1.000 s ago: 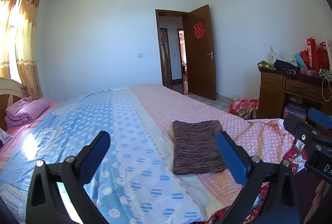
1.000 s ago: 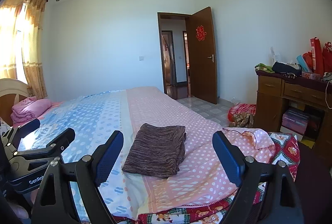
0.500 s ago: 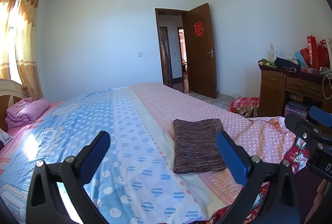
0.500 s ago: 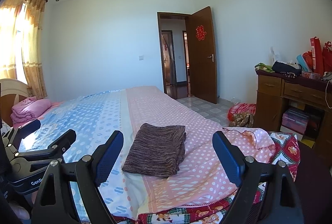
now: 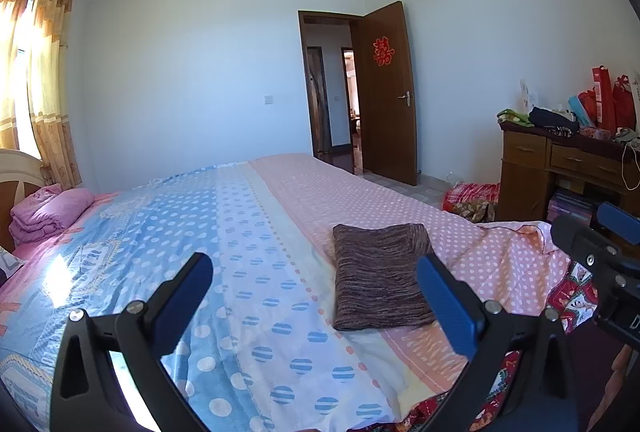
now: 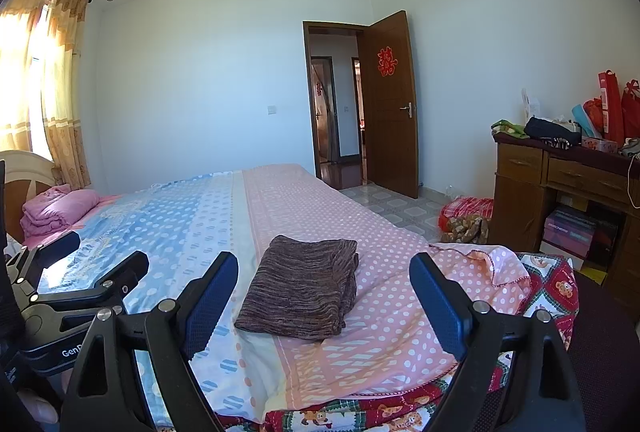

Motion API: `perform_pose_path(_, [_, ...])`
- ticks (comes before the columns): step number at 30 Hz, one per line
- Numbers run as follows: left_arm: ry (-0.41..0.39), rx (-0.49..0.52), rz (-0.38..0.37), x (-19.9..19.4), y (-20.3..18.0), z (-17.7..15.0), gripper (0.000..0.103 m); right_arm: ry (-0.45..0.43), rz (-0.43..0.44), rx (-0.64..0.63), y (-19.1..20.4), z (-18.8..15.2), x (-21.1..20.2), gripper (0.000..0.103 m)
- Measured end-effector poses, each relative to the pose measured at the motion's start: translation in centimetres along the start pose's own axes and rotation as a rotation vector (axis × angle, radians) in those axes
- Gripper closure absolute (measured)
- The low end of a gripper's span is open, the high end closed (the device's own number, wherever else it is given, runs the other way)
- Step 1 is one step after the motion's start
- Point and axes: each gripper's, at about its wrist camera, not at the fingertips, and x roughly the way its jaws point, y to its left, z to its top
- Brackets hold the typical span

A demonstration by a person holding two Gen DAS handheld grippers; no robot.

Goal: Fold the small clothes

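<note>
A folded brown striped knit garment (image 5: 380, 276) lies flat on the pink dotted side of the bed (image 5: 248, 232); it also shows in the right wrist view (image 6: 300, 292). My left gripper (image 5: 316, 296) is open and empty, held above the bed's near edge, with the garment just beyond its right finger. My right gripper (image 6: 324, 296) is open and empty, held short of the garment, which lies between its fingers in view. The left gripper also shows at the left of the right wrist view (image 6: 72, 296).
A folded pink blanket (image 5: 48, 212) sits at the bed's head. A wooden dresser (image 6: 568, 188) with bags and clutter stands at the right. A red bundle (image 6: 464, 216) lies on the tiled floor. An open door (image 6: 392, 104) is behind.
</note>
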Motion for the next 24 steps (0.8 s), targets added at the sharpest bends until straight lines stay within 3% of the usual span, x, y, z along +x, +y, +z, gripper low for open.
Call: perform_pose_path(24, [0.020, 0.024, 0.018, 0.55, 0.21, -0.22, 0.000, 0.006, -0.014, -0.005, -0.03, -0.36, 0.45, 0.015])
